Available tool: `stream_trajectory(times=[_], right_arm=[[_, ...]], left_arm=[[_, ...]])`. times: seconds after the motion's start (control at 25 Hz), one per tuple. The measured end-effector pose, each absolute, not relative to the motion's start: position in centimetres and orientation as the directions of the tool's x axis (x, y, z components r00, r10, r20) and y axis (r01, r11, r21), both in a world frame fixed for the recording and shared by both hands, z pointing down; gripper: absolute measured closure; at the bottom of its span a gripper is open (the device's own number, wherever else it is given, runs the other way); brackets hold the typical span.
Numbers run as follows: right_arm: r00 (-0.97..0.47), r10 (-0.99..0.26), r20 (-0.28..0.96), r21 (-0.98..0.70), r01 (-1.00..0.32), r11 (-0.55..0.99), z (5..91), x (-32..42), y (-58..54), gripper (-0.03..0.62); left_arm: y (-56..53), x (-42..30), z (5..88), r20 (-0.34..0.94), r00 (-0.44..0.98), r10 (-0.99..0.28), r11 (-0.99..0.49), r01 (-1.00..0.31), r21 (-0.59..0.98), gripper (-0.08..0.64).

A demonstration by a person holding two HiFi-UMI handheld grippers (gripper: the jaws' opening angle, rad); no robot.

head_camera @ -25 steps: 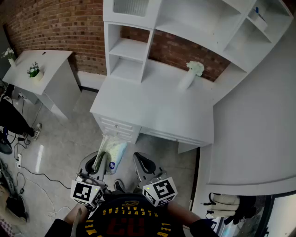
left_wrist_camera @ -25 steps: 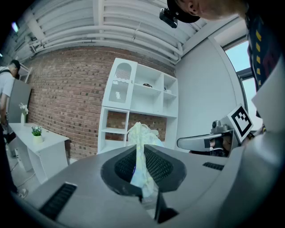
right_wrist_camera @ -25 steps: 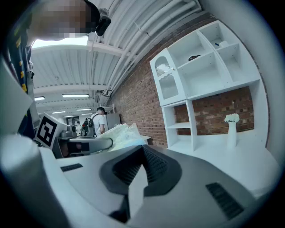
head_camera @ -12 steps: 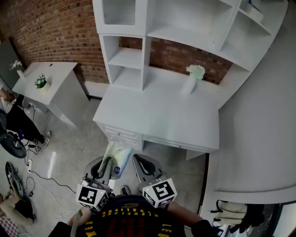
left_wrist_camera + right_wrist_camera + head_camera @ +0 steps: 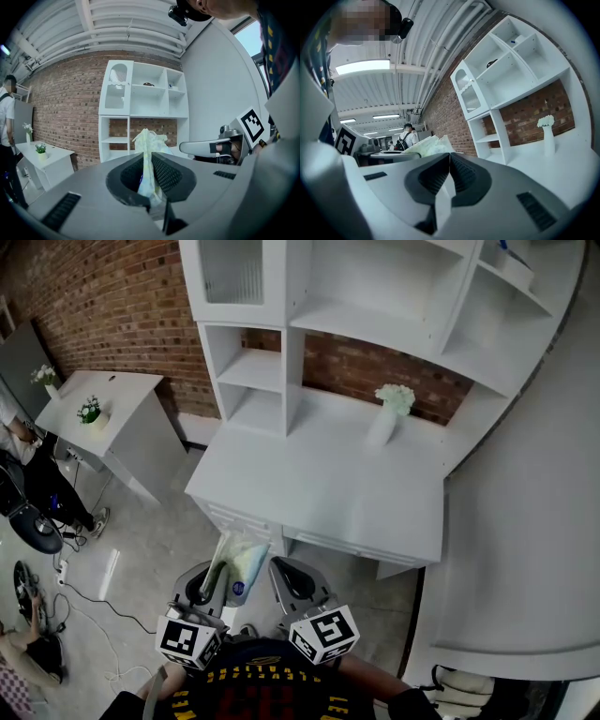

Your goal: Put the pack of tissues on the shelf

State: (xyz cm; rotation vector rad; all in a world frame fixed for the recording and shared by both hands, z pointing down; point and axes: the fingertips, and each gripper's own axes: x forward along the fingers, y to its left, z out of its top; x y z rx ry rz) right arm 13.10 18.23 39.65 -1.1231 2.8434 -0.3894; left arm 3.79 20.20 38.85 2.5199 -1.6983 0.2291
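A pale green and white pack of tissues hangs in front of the desk edge, pinched by its wrapper in my left gripper. In the left gripper view the pack stands upright between the closed jaws of the left gripper. My right gripper is held beside it, shut with nothing between its pads; the right gripper shows its jaws pressed together. The white shelf unit rises at the back of the white desk, with open compartments at left.
A white vase with white flowers stands on the desk near the brick wall. A small white side table with a little plant is at the left. A person and cables are on the floor at far left. A white wall panel runs along the right.
The view has shifted slightly toward the desk and shelf. Both grippers hold the same pose, with the tissue pack still in the left one.
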Motion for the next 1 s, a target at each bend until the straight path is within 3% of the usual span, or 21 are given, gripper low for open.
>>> stream_trajectory(times=[0.48, 1.0], right_arm=[[-0.759, -0.647, 0.069, -0.3, -0.635, 0.712, 41.9, 16.1, 17.4, 0.586], [-0.731, -0.675, 0.106, -0.296, -0.671, 0.68, 43.4, 15.2, 12.7, 0.586]], left_arm=[[20.5, 6.3, 40.3, 0.228, 0.305, -0.924, -0.315, -0.949, -0.006, 0.528], [15.2, 5.0, 41.8, 0.202, 0.356, -0.912, -0.357, -0.934, 0.035, 0.528]])
